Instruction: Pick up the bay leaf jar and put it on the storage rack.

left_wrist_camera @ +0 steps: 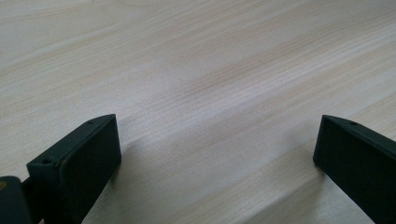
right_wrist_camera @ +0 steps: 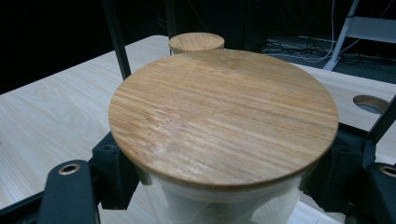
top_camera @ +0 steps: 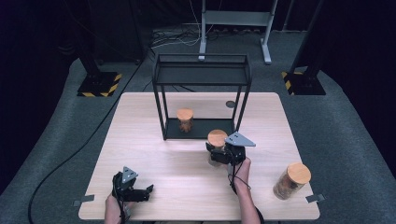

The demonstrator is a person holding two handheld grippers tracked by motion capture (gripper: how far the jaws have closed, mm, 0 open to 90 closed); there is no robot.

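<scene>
Pale wood table (top_camera: 154,186) under both your grippers. Black wire shelf (top_camera: 201,70) just ahead of right gripper (top_camera: 223,152); one jar (top_camera: 185,120) already on its lower tier. Third jar (top_camera: 292,181) off to right gripper's right, near table edge, not yet moved. Right gripper clamped on bamboo-lidded jar (right_wrist_camera: 224,116) below lid, jar just before shelf. Judged about one-third done: shelve this jar, then fetch last one. Left gripper (left_wrist_camera: 215,154) open, holding nothing, idle over bare table.
</scene>
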